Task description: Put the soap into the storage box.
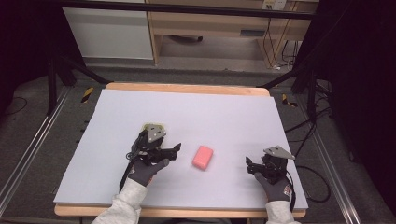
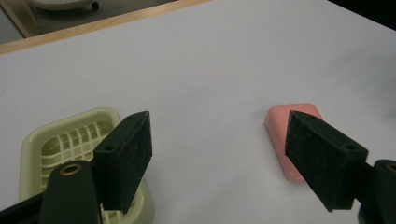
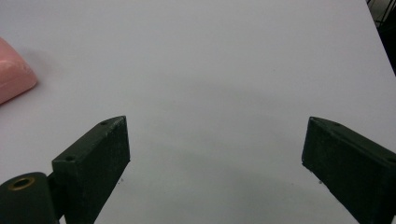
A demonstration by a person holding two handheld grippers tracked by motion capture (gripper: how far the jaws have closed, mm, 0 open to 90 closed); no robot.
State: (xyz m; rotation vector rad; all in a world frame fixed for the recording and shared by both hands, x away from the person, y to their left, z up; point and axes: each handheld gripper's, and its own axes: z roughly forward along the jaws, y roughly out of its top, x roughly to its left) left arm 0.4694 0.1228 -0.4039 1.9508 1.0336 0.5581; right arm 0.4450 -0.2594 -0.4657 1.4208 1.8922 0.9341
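A pink bar of soap lies flat near the middle of the white table top. A cream slotted soap dish sits to its left, partly under my left gripper, which is open and points right toward the soap. In the left gripper view the dish lies behind the left jaw and the soap behind the right jaw, with bare table between the fingertips. My right gripper is open, right of the soap. Its own view has the gap empty and the soap at the left edge.
The white sheet covers a wooden table whose rim shows at the far side. Black frame legs and cables stand on the floor around it. A wooden cabinet is behind.
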